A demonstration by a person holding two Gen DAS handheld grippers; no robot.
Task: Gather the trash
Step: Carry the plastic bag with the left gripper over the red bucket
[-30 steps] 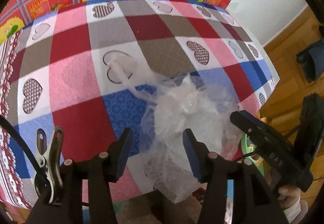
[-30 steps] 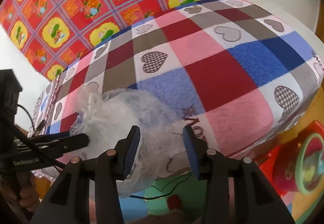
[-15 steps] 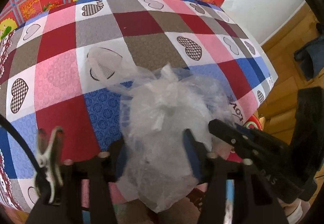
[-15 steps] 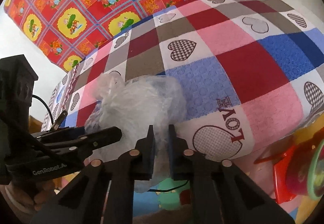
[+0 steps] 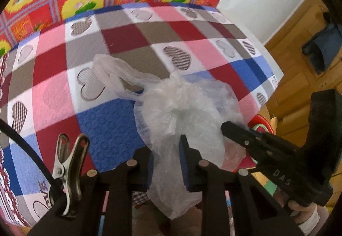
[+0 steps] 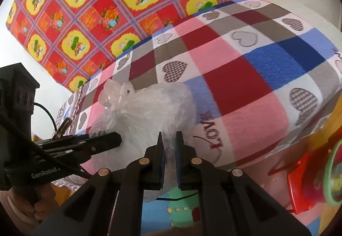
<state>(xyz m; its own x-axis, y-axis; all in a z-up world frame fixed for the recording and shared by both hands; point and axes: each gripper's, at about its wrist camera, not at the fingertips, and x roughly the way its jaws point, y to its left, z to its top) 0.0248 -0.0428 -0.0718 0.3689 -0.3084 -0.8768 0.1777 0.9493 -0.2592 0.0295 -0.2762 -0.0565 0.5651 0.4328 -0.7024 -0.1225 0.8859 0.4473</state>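
- The left gripper, jaws just closing, pinches the crumpled clear plastic bag; the bag's lower end hangs hidden behind its fingers.
- The right gripper clamps the same bag's near edge at the edge of the checked heart-print cloth; the contents are unreadable.

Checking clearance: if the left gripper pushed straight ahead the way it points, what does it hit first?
The left gripper is clamped on the clear plastic bag, so the bag's bulk comes first, then likely the checkered heart blanket. Depth is unclear.

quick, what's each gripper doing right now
left gripper: jaws have just been closing, shut on the plastic bag
right gripper: shut on the same bag
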